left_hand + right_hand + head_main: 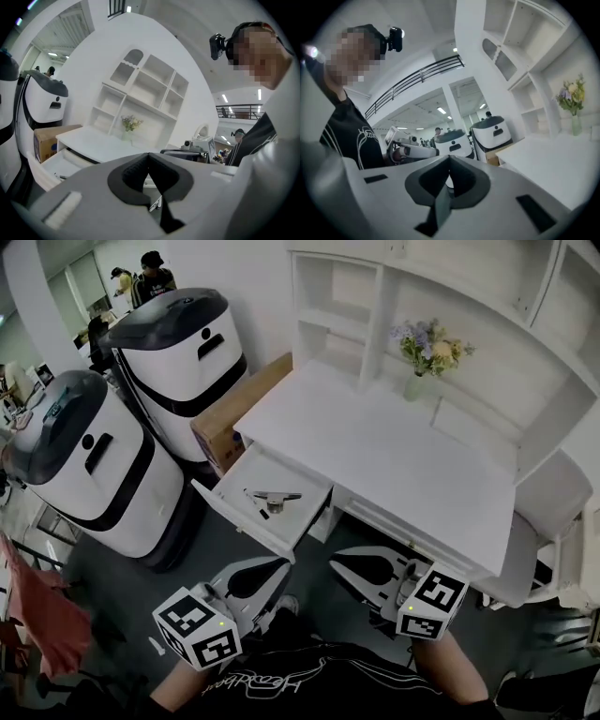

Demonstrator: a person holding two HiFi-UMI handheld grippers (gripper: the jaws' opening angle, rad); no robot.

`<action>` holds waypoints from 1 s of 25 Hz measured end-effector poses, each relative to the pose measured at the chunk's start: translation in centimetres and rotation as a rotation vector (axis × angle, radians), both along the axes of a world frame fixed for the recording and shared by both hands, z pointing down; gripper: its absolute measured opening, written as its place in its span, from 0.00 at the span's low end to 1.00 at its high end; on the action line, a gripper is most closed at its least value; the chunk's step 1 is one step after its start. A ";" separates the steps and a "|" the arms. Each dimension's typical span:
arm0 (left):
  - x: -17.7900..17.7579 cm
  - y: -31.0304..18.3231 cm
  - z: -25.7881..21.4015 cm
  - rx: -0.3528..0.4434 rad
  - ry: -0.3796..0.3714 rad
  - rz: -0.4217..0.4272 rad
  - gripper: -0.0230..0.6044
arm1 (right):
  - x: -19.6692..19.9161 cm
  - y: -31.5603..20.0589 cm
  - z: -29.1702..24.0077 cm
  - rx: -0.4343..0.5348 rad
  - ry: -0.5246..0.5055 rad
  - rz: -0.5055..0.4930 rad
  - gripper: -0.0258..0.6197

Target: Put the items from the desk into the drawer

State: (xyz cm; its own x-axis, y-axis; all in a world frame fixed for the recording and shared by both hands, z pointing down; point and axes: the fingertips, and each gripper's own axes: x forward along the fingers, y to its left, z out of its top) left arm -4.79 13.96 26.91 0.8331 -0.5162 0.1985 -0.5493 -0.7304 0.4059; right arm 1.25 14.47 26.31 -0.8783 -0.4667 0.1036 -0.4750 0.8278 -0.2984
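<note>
White desk (394, 456) with shelves above fills the head view, with a vase (415, 382) of flowers at its back edge. Its drawer (239, 521) stands open at the desk's front left corner. Inside lie a silvery tool (275, 496) and, just beside it, a thin dark stick (258, 506); only this view shows them clearly. Two white robots (178, 352) and a box (230, 413) stand left of the desk.

Both claws are held near the person's body, in front of the desk and apart from it. The left gripper (279, 566) has its jaws together on nothing, as its own view (149, 158) shows. The right gripper (339, 561) is likewise closed and empty (450, 163). Only the right gripper view takes in distant people and a ceiling railing.
</note>
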 end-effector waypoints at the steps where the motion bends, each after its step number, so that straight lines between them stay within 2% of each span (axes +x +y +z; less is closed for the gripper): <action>1: 0.5 0.6 -0.7 0.016 0.004 0.011 0.05 | 0.3 0.9 -0.9 0.022 -0.005 -0.004 0.05; 4: 1.7 1.7 -2.5 0.055 0.014 0.034 0.05 | 1.4 2.5 -2.9 0.047 -0.028 0.011 0.05; 10: 3.3 3.4 -4.3 0.106 0.006 0.064 0.05 | 2.8 4.5 -4.7 0.035 -0.062 0.029 0.05; 25: 4.5 3.8 -4.1 0.106 -0.001 0.112 0.05 | 3.1 5.3 -4.5 0.036 -0.070 0.047 0.05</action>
